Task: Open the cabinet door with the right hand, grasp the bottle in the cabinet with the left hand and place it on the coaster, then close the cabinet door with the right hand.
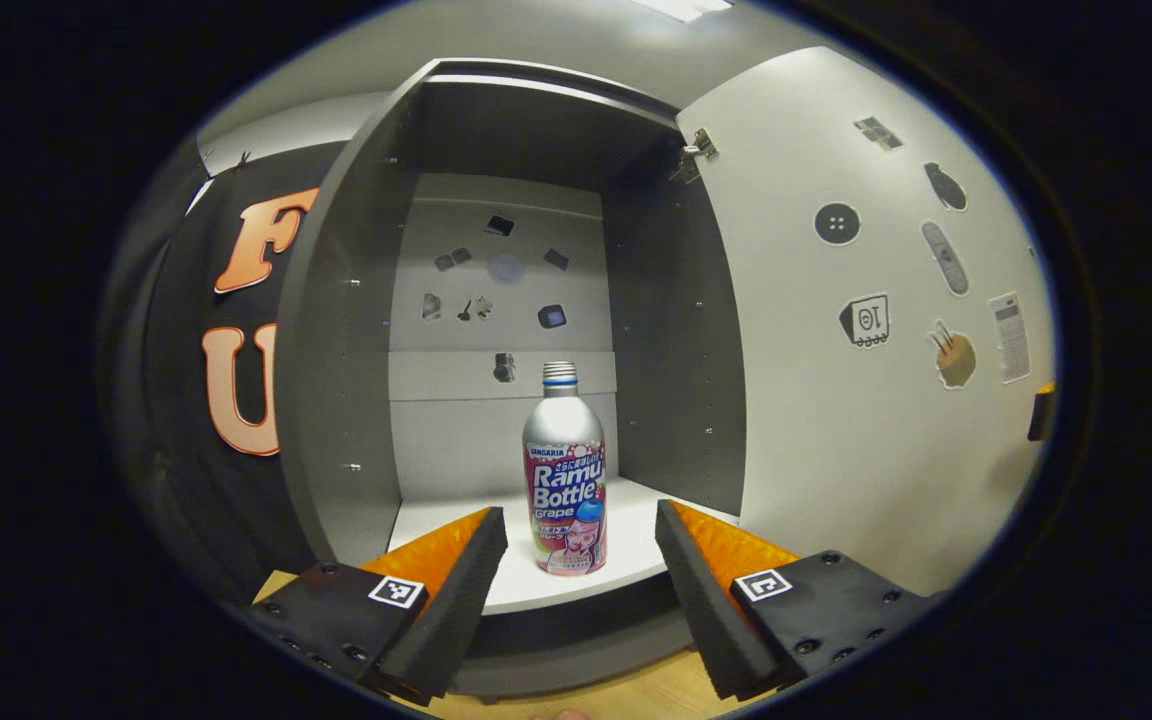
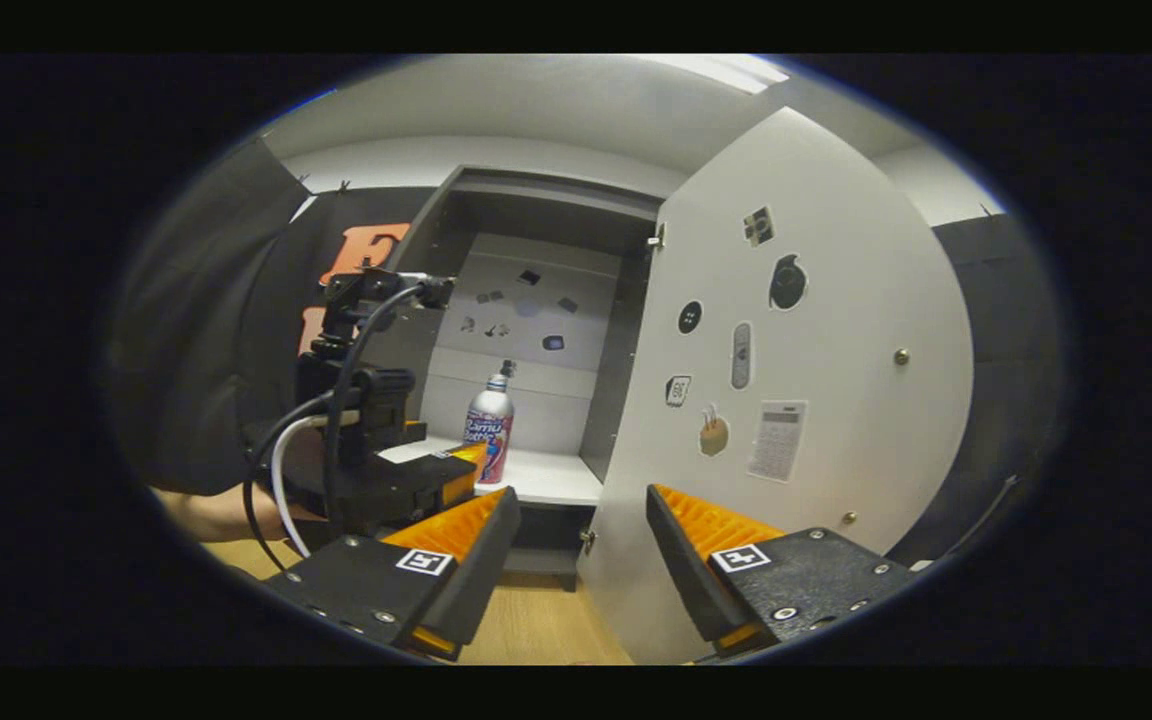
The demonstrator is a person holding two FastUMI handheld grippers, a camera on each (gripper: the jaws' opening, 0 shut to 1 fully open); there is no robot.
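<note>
Cabinet (image 1: 336,330) first, as it is the biggest thing: its body is grey, it stands on a wooden table (image 2: 536,625), and its cabinet door (image 1: 836,400) is swung wide open to the right, so I judge the first step of the task as done. On the inner face of this door I see several small stickers, and in the right gripper view also a small round knob (image 2: 901,356) near its far edge. Inside, on the pale shelf (image 1: 636,560), the bottle (image 1: 564,470) stands upright and alone, near the front edge and a little to the right of the middle; it is a metal drink bottle with a printed label and a screw cap. The left gripper (image 1: 581,540) is in front of the shelf with its two fingers well apart, one on each side of the bottle as the left gripper view shows it, but the bottle seems to be a bit beyond the tips and nothing touches it yet. The right gripper (image 2: 581,525) is also with its fingers spread and holds nothing; it is near the lower part of the open door, apart from it. From there one sees the left gripper (image 2: 456,470) and the hand (image 2: 226,515) holding it, close to the shelf. So what is left, in my judgement, is the grasp, the carry to the coaster, and closing the door.
</note>
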